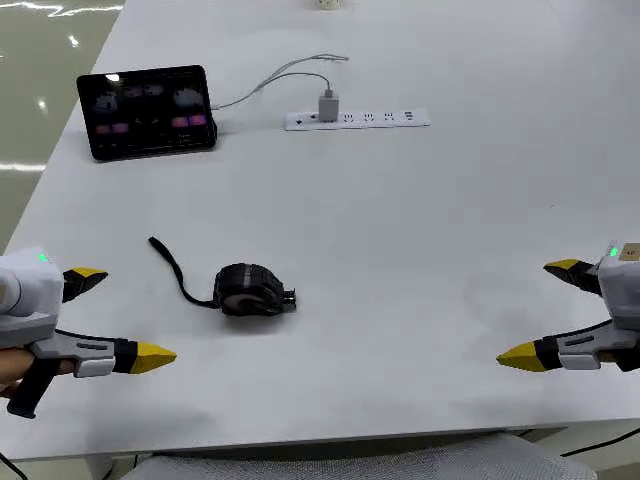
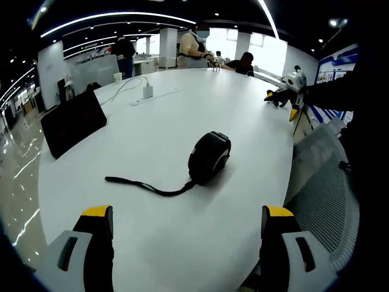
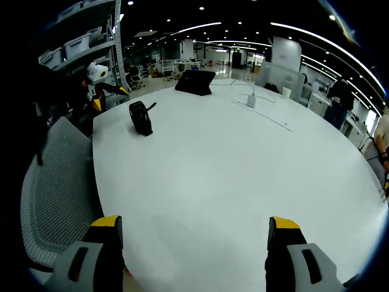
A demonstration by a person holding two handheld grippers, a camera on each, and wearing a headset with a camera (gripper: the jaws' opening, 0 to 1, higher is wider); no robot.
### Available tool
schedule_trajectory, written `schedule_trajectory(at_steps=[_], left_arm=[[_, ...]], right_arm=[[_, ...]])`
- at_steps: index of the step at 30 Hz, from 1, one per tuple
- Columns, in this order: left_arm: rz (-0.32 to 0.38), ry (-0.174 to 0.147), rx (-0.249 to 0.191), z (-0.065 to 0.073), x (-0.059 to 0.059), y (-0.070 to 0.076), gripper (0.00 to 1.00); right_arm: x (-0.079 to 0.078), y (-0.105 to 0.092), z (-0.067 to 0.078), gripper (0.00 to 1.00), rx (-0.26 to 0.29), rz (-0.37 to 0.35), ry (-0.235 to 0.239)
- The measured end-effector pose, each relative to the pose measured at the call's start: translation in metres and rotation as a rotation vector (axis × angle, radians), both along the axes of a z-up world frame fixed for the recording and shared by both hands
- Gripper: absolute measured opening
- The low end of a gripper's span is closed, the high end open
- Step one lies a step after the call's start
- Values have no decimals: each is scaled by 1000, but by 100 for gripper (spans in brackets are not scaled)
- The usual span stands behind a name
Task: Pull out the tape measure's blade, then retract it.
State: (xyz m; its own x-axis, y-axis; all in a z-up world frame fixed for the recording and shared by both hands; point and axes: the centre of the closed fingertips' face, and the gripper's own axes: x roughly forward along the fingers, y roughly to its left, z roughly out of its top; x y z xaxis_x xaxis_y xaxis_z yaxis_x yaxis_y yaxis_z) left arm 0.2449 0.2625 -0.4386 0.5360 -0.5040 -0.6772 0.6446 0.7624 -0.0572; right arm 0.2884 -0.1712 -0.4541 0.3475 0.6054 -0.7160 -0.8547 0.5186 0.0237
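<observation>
White table (image 1: 430, 250): big and smooth, with all the other things on it.
Grey mesh chair (image 3: 51, 182): pushed up to the table's near edge, at 9 o'clock in the right gripper view.
Left gripper (image 1: 130, 313): at 8 o'clock in the head view, held over the near part of the table. Its two yellow-tipped jaws are spread wide and hold nothing.
Right gripper (image 1: 532, 312): at 4 o'clock in the head view, far across from the other one. Its jaws are spread wide too, with only bare table between them.
Black tablet (image 1: 148, 111): leans back at 10 o'clock, with its screen lit in pink and pale spots.
White power strip (image 1: 357, 120): lies flat at 12 o'clock, off to the tablet's 3 o'clock side.
White cable (image 1: 280, 75): loops from the charger over to the tablet's 3 o'clock edge.
Black tape measure (image 1: 250, 290): lies on the table at 7 o'clock from the middle. It is near the left gripper, well apart from the right one, and nothing touches it. In the left gripper view it sits straight ahead, at 12 o'clock from the jaws.
Black strap (image 1: 170, 265): comes off the tape measure's 9 o'clock side and snakes flat toward 10 o'clock.
White charger (image 1: 329, 104): plugged into the power strip near its 9 o'clock end.
</observation>
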Motion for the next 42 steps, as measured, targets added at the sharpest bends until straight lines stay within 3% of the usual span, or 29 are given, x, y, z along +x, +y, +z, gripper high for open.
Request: schedule_trajectory(at_steps=[2, 5, 9, 14, 22, 24, 27, 30, 34, 36, 42], left_arm=[[-28, 5, 18, -2, 1, -3, 99], [-69, 27, 24, -7, 2, -7, 99], [-97, 34, 48, -10, 6, -9, 99], [-117, 18, 44, -5, 14, -17, 99], [-160, 18, 78, -5, 27, -30, 97], [-180, 19, 70, -4, 28, -36, 99], [-246, 18, 123, -8, 29, -39, 99], [-275, 17, 141, -8, 31, -42, 98], [-318, -5, 168, -5, 37, -47, 97], [-370, -16, 209, -5, 39, -47, 95], [-419, -7, 221, -2, 47, -59, 89]], right_arm=[[0, 4, -4, 99, -6, 7, 24], [-1, 11, -6, 99, -19, 37, 22], [0, 19, -4, 99, -19, 69, 11], [4, 24, -4, 99, -14, 75, 10], [9, 42, -4, 99, -9, 123, 0], [11, 47, -3, 99, -6, 131, -15], [15, 56, -3, 99, 7, 147, -27], [16, 61, -3, 99, 4, 164, -32], [19, 71, -3, 99, -1, 203, -46], [21, 76, -3, 99, -1, 211, -47], [31, 92, -1, 99, 11, 219, -44]])
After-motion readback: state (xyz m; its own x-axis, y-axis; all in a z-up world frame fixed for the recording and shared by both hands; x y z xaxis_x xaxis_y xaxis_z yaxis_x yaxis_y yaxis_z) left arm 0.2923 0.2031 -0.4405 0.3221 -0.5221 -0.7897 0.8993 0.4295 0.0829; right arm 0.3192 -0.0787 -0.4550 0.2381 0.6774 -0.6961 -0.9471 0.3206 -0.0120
